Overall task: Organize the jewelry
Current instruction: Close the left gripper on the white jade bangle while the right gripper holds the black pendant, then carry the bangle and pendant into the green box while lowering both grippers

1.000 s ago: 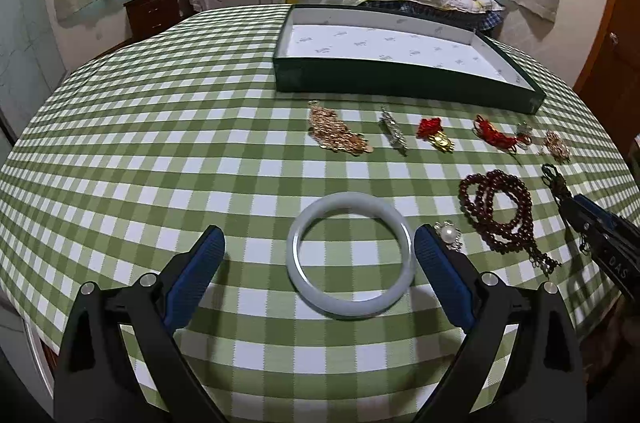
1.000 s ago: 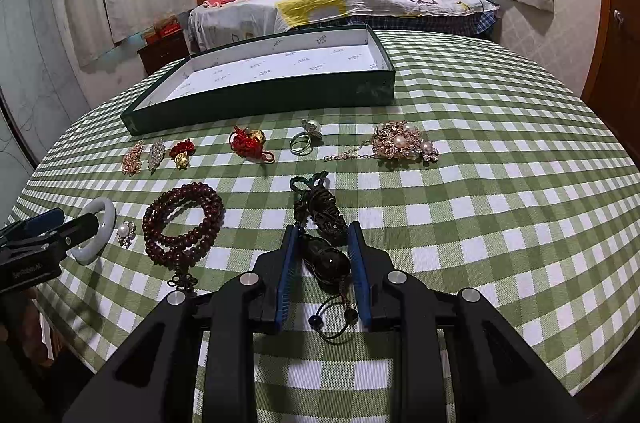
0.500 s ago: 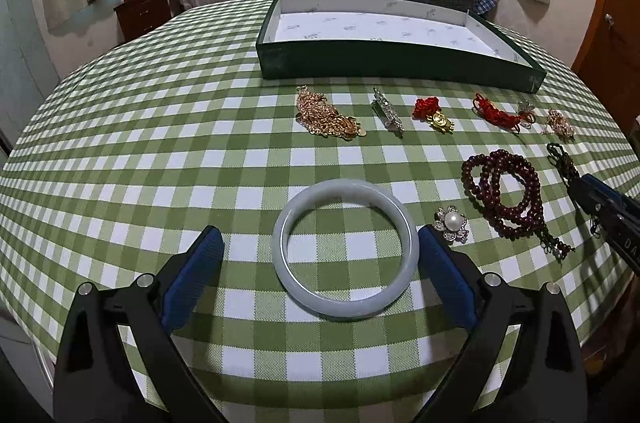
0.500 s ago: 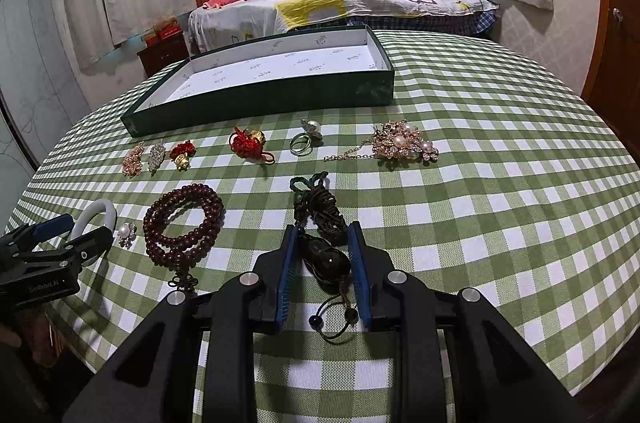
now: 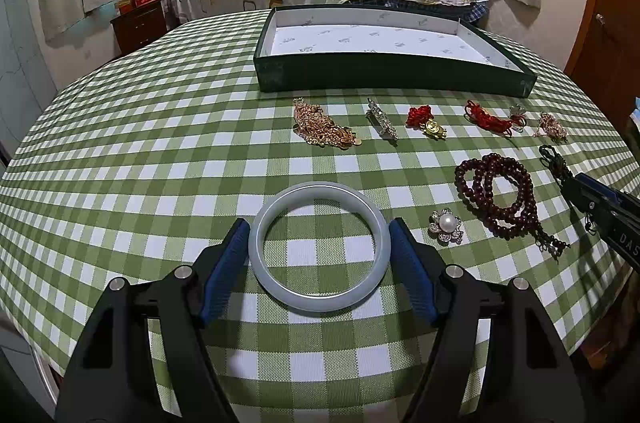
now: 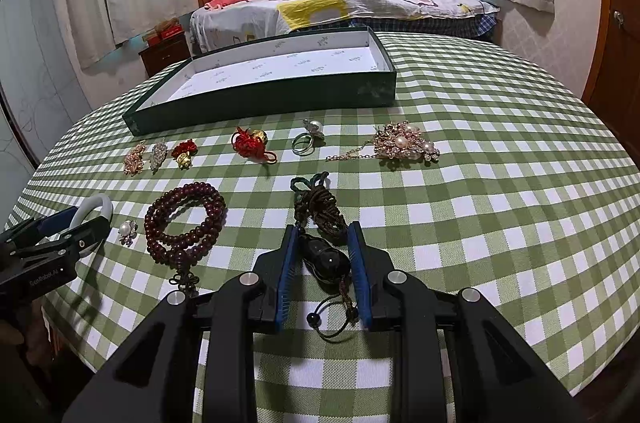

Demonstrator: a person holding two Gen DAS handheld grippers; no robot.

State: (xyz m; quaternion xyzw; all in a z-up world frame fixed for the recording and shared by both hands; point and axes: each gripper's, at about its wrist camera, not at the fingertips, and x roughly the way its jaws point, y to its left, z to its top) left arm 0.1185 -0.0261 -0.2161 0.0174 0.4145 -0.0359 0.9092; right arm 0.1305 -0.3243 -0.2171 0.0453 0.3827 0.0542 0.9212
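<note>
As left gripper (image 5: 319,235) closes: pale bangle (image 5: 319,247) smooth, translucent, unbroken.

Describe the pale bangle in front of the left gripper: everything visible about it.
The bangle is a smooth, unbroken ring, milky white with a faint grey-green tint, glossy like jade or glass. It lies flat on the green-and-white checked tablecloth, near the table's front edge, left of a small pearl flower brooch. The left gripper is closing around it, its blue pads at the ring's two outer sides; firm contact cannot be told. The right wrist view shows only its far arc.
</note>
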